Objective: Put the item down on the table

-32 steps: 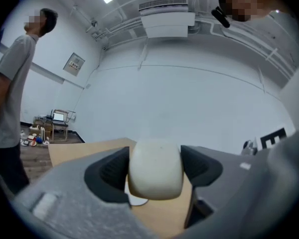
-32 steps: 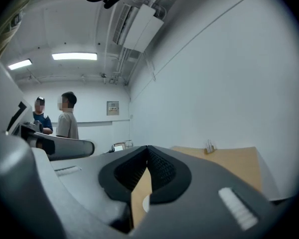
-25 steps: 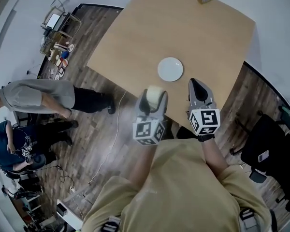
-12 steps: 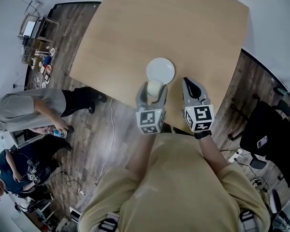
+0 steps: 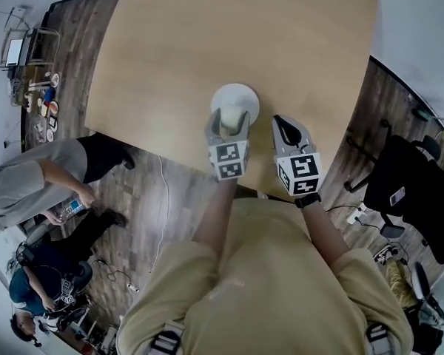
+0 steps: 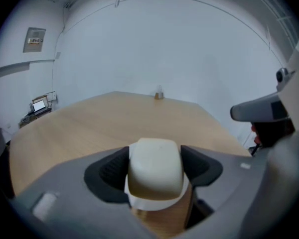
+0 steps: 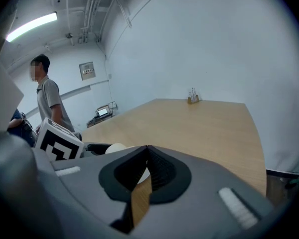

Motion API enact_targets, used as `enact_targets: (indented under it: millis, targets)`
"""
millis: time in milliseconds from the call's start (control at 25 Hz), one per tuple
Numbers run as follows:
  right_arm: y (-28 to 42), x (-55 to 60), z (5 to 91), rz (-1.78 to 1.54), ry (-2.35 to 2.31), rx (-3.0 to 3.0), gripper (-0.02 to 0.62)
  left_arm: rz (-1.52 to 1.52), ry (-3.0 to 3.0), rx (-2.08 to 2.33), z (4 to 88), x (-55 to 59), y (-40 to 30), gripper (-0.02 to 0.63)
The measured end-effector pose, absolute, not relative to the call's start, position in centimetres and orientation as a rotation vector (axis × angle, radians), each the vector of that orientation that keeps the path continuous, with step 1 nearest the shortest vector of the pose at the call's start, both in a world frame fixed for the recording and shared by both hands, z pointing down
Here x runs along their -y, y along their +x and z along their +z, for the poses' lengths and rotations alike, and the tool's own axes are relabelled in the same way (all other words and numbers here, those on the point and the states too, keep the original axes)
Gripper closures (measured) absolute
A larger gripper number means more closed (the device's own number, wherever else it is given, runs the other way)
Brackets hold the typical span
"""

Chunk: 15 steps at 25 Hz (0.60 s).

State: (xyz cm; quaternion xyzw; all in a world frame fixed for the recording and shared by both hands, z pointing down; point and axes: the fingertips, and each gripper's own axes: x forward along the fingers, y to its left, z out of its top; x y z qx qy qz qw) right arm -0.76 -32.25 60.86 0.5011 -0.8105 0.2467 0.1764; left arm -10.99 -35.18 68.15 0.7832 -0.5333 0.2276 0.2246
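My left gripper (image 5: 229,123) is shut on a cream, rounded bun-like item (image 5: 228,122) (image 6: 155,167), held over the near edge of a white plate (image 5: 235,97) on the wooden table (image 5: 192,43). In the left gripper view the item fills the gap between both dark pads, with the plate's white rim (image 6: 154,203) just beneath it. My right gripper (image 5: 286,129) hovers to the right of the plate above the table's near edge, its jaws closed together with nothing between them (image 7: 145,169).
A small holder (image 6: 159,92) (image 7: 192,99) stands at the table's far edge. A person (image 5: 37,183) stands on the wood floor left of the table, another crouches lower left. A black chair (image 5: 418,191) sits to the right.
Both grippers have moved forward over the table; the left one with the item has come from the table's edge to above the plate's near rim.
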Motion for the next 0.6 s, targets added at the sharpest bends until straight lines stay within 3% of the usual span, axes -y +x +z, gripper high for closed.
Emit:
enact_targets:
  millis: [600]
  targets:
    - [0.5,33.1,62.1,0.706,1.382,2.264,0.589,0.863,2.164,1.416,74.5,36.4,-10.2,0.284]
